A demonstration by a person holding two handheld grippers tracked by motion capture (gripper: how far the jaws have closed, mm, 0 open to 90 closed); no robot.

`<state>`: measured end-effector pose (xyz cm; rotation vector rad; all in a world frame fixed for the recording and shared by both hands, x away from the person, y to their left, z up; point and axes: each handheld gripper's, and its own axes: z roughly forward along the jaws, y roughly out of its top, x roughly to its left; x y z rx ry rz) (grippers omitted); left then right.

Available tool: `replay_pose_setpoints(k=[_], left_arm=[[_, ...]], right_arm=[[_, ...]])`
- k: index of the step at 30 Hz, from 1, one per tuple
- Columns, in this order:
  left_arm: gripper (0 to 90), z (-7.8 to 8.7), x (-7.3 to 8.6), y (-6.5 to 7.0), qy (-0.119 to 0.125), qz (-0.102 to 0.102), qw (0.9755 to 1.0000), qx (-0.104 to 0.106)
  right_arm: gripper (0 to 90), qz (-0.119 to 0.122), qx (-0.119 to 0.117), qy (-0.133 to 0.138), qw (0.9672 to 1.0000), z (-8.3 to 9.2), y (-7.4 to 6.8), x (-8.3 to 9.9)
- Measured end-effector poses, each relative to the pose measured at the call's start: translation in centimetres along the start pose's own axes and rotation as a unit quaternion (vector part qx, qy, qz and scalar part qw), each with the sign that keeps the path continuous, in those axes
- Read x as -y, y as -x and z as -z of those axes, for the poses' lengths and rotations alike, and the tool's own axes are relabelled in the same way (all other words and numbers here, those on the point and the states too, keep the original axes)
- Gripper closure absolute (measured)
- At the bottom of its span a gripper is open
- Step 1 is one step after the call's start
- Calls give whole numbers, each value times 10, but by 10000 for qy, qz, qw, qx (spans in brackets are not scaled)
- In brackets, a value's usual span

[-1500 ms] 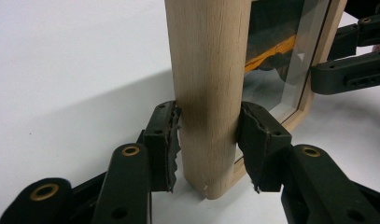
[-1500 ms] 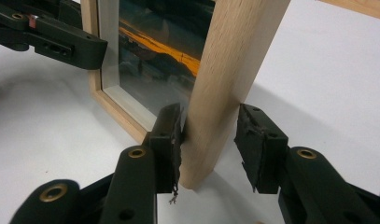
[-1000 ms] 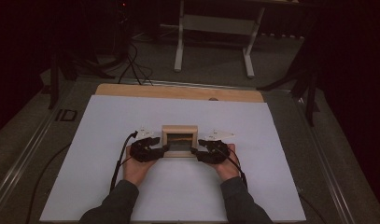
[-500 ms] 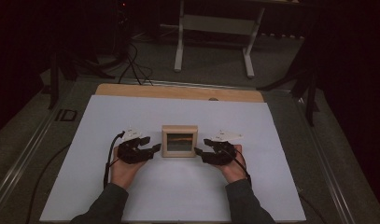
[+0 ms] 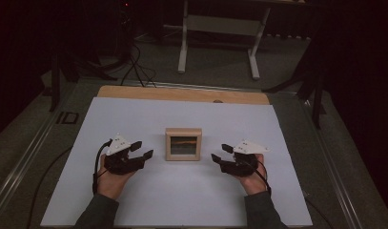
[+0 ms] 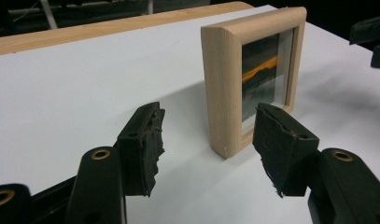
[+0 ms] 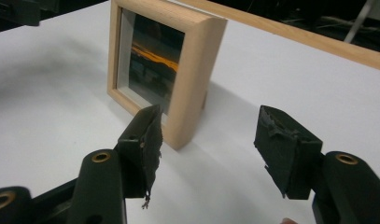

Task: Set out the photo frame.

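Standing upright at frame centre on the white tabletop (image 5: 134, 119), wooden picture frame (image 5: 183, 144), left gripper (image 5: 144, 151) and right gripper (image 5: 219, 153) flanking it, apart, fingers released, right fingers just widened, nothing between them.

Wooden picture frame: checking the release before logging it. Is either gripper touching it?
No: the wooden picture frame stands alone, the left gripper and right gripper open beside it.

The picture frame (image 5: 183, 144) is pale natural wood; behind its glass sits a dark image crossed by one orange streak. It stands on a plain white sheet (image 5: 134, 119) without pattern. Beyond the frame, a light-brown wooden table edge (image 5: 148, 93) borders the sheet. Beside the frame, the left gripper (image 5: 143, 150) and right gripper (image 5: 219, 152) are black, each topped by a pale grey plate.
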<state>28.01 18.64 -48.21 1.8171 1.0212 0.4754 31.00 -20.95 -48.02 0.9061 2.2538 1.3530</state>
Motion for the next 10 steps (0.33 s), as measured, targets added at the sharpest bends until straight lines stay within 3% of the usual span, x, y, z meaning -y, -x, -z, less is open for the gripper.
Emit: replay_pose_setpoints(k=[6, 10], left_arm=[[421, 16, 14, -7, -58, -10, 10000, 24], [416, 26, 23, -12, -97, -84, 9997, -185]], right_arm=[[392, -26, 106, 212, 9997, 17, 2, 8], [375, 55, 184, 266, 9995, 24, -1, 12]])
